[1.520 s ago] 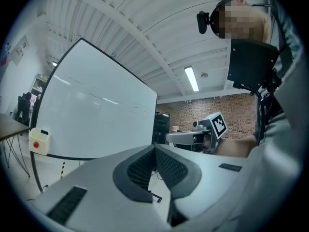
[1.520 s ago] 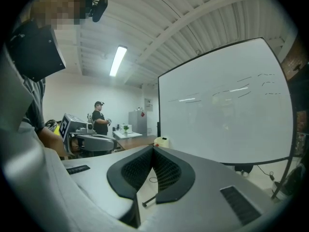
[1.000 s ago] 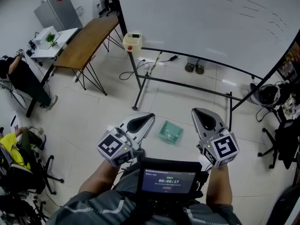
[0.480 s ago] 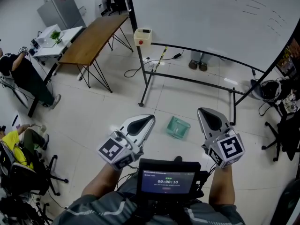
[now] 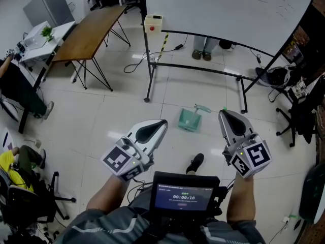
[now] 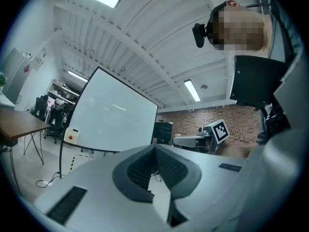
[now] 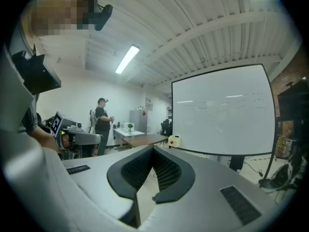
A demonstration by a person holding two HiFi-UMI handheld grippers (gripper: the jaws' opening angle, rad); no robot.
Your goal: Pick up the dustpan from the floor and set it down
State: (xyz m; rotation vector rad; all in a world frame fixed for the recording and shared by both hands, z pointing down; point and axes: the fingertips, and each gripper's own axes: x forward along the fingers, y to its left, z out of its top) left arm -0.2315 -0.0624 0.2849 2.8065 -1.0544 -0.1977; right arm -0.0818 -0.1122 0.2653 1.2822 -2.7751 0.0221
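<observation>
While both grippers are held out level, the left gripper point(image 5: 160, 123) and right gripper point(image 5: 224, 114) each have their jaws pressed together, holding nothing. The teal dustpan point(image 5: 188, 120) lies on the floor point(image 5: 101, 117) near the front of the whiteboard stand point(image 5: 148, 75), between its legs. Getting a hold probably means crouching, spreading one gripper's jaws, and closing squarely on the handle point(image 5: 202, 108).

Office-lab: whiteboard point(image 5: 223, 9), wooden table point(image 5: 86, 39), chairs point(image 5: 30, 197)
</observation>
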